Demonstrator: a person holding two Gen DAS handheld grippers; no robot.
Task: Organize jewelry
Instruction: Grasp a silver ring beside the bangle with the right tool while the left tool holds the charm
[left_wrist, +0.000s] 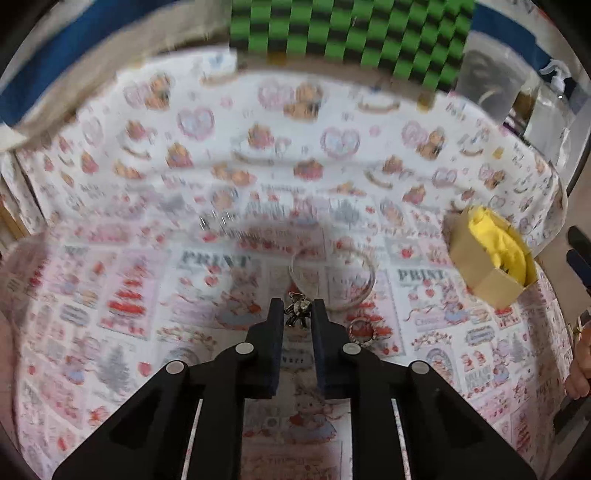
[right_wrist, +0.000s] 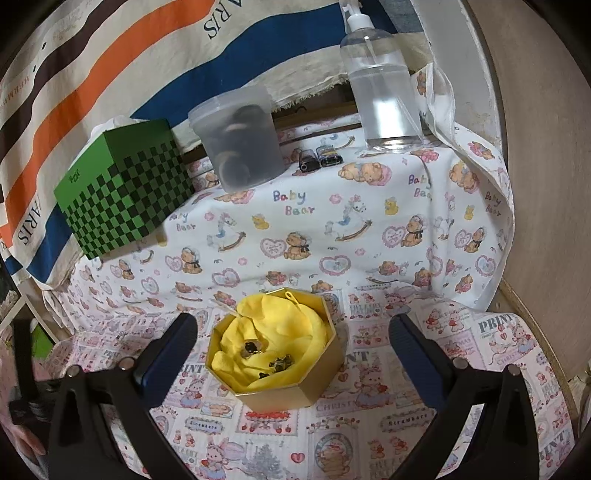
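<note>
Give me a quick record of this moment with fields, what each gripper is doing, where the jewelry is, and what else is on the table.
left gripper: narrowed around a small bear charm; firm contact unclear
right gripper: open, fingers either side of the gold box, not touching
gold box contents: yellow cloth with a few small metal pieces
loose on cloth: clear bangle, small ring
backdrop items: green checkered box, lidded plastic tub, clear pump bottle
surface: printed tablecloth

Left wrist view motion-blurred; right wrist view sharp, evenly lit, fisheye-curved edges.
</note>
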